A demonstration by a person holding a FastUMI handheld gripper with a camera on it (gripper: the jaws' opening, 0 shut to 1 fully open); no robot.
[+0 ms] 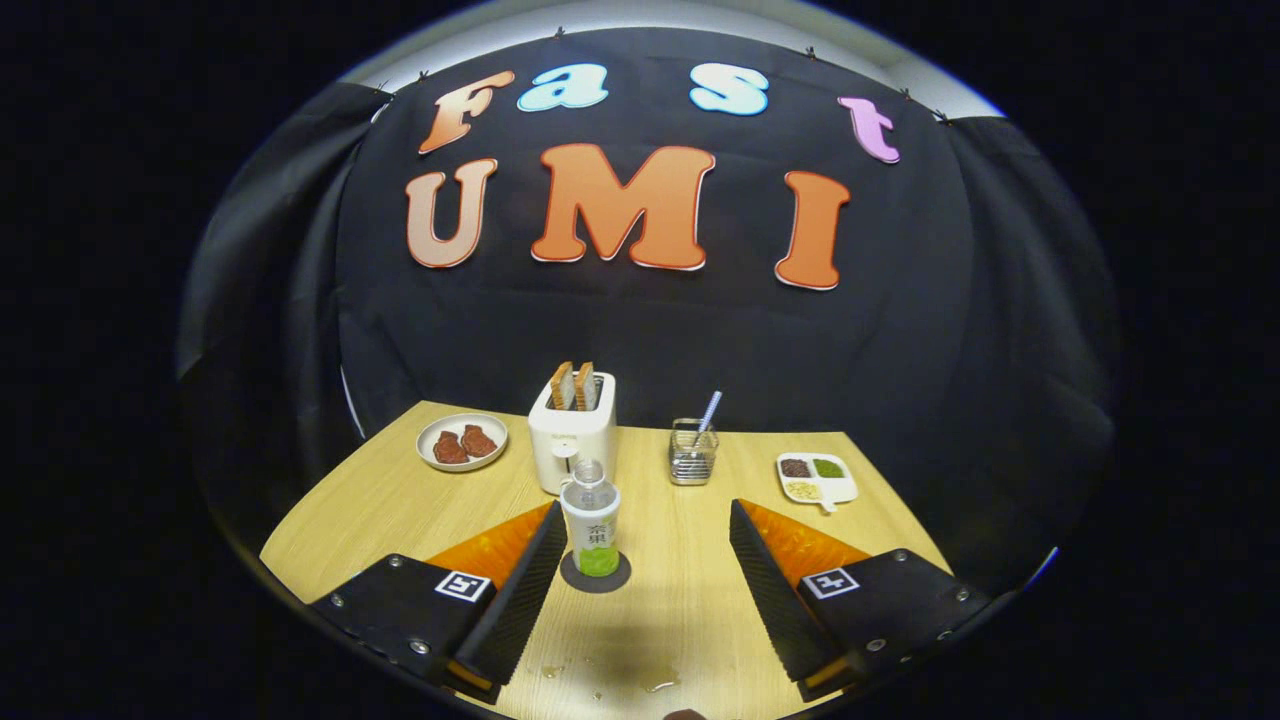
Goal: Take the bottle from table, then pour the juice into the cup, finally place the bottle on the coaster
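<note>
The gripper (pixel 640 520) is spread wide, its fingers touching nothing; the bottle (pixel 590 520) stands upright on the dark coaster (pixel 596 573) just inside the left finger; beyond stand a toaster (pixel 572 432), glass cup (pixel 692 453), meat plate (pixel 461 441) far left, divided dish (pixel 817 478) far right.

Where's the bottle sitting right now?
In the gripper view the bottle stands upright on the dark coaster, close to the left finger of the open gripper and just in front of the white toaster.
</note>
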